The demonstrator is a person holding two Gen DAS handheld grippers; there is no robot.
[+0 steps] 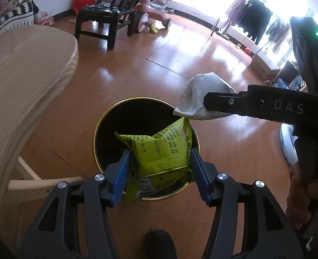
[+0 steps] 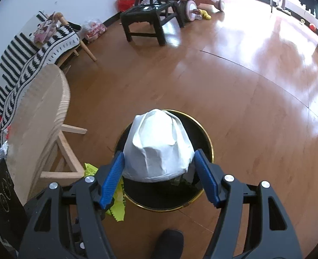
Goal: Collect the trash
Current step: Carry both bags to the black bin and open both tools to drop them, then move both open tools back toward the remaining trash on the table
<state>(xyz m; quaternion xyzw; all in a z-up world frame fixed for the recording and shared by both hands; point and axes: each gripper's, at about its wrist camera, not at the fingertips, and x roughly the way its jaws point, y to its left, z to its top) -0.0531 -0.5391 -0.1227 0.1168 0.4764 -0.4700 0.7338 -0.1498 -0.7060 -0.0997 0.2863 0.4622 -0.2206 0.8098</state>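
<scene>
A black bin [image 1: 137, 118] with a gold rim stands on the wooden floor right below both grippers. My left gripper [image 1: 160, 151] is shut on a crumpled green snack bag [image 1: 159, 151], which hangs over the bin's mouth. From the right, a finger [image 1: 234, 104] of my right gripper reaches in with a white paper wad [image 1: 202, 90] at the bin's far right edge. In the right wrist view my right gripper [image 2: 160, 152] is shut on that white paper wad [image 2: 159, 146] above the bin [image 2: 159, 192]. The green bag [image 2: 118, 205] peeks out at lower left.
A light wooden table [image 1: 25, 75] with slanted legs stands close on the left of the bin. Farther back are a black chair [image 1: 102, 19], a pink tricycle [image 1: 152, 10] and a clothes rack [image 1: 252, 19]. A person's hand [image 1: 299, 194] and a dark shoe [image 1: 159, 243] are near.
</scene>
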